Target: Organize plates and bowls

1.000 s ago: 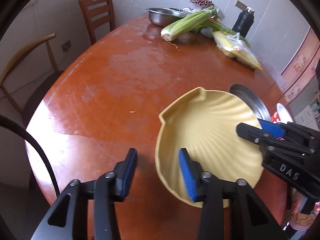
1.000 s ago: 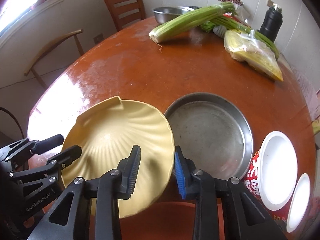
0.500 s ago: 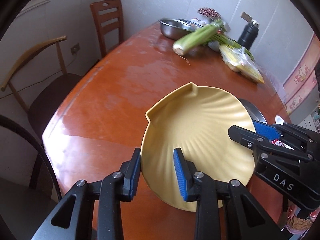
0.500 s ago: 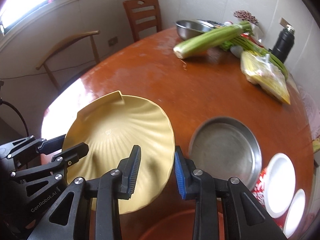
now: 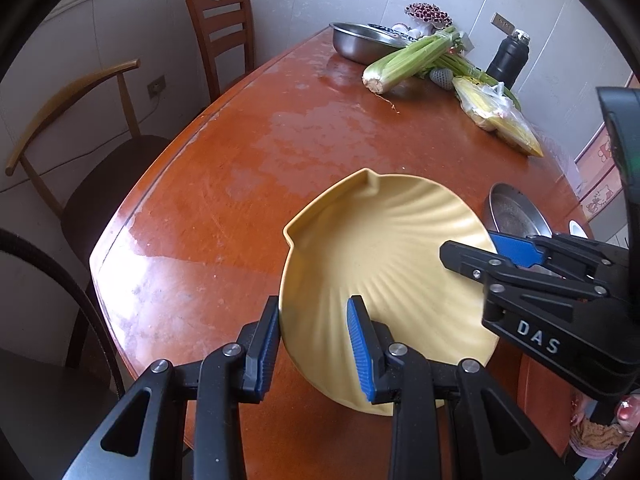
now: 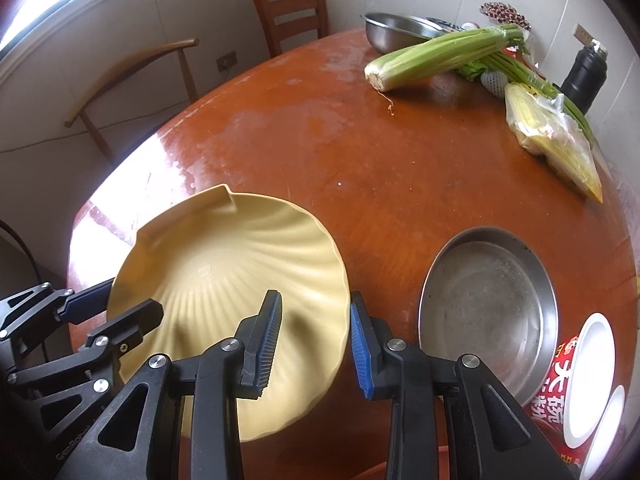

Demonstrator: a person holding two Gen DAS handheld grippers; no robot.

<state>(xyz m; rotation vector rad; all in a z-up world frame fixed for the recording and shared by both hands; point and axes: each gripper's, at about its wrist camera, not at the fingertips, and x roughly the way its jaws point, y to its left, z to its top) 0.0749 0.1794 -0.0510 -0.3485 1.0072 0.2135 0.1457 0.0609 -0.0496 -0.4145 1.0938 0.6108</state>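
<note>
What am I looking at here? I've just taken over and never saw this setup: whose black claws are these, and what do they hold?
A person holds a two-finger tool in each hand, and each carries a wide-angle camera looking along its fingers. One picture comes from the left tool, the other from the right tool; each view also catches the other tool at its edge. Both grip opposite rims of a yellow shell-shaped plate, held tilted over a brown table. The left tool's jaws have just been closing on the rim. On the table lie a metal pan, celery, a steel bowl, bagged corn, a black flask and a noodle cup.
</note>
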